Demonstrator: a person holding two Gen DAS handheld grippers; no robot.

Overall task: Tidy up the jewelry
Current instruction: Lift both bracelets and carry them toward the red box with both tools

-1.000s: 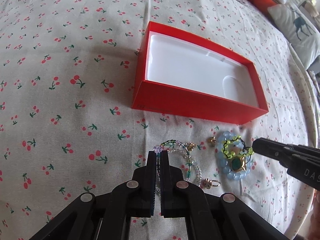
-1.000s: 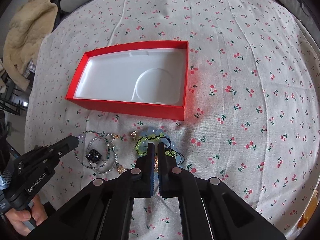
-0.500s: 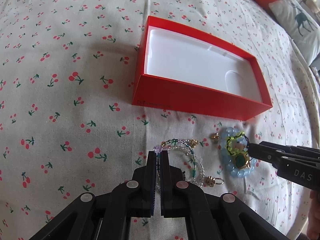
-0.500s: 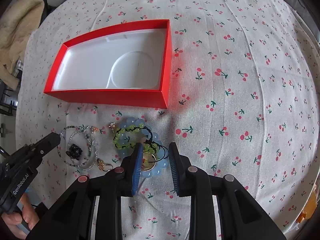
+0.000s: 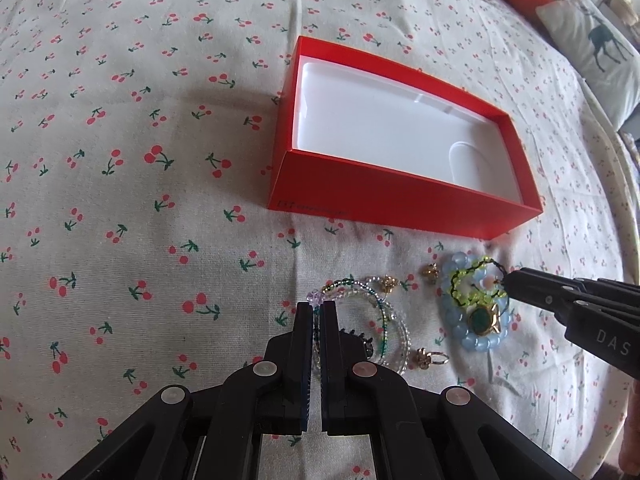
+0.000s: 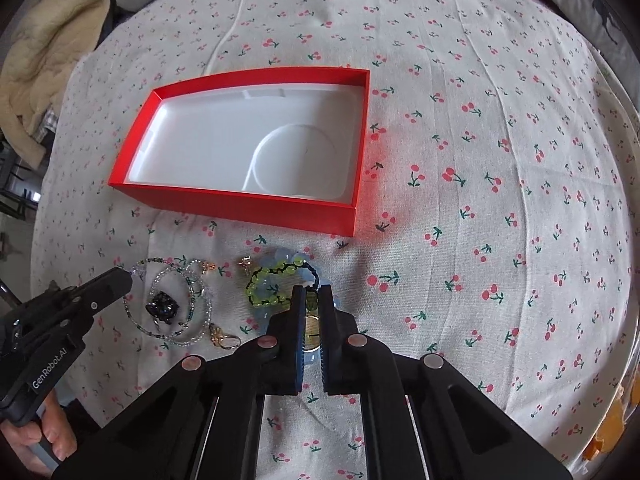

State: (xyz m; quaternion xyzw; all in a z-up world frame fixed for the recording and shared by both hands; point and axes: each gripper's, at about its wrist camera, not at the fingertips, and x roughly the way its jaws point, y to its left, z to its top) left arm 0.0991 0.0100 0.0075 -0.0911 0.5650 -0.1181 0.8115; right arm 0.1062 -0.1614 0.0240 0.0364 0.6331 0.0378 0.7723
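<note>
our right gripper [image 6: 310, 295] has just closed its fingers on the green-and-black beaded bracelet [image 6: 269, 285], seemingly by its cord; lifting may drag the blue bead bracelet [image 5: 478, 334] beneath it off the bed, short of the red box [image 6: 256, 202]; left gripper [image 5: 317, 312] fingers pinch the clear bead strands [image 5: 380, 312].

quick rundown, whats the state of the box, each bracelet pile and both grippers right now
red box: lid off, white tray inside bare
green and black beaded bracelet: on the cloth atop the blue one, its cord between the right fingers
blue beaded bracelet: flat on the cloth
clear beaded bracelets: piled on the cloth, left fingers at their edge
right gripper: shut on the green bracelet, having just closed
left gripper: shut
</note>
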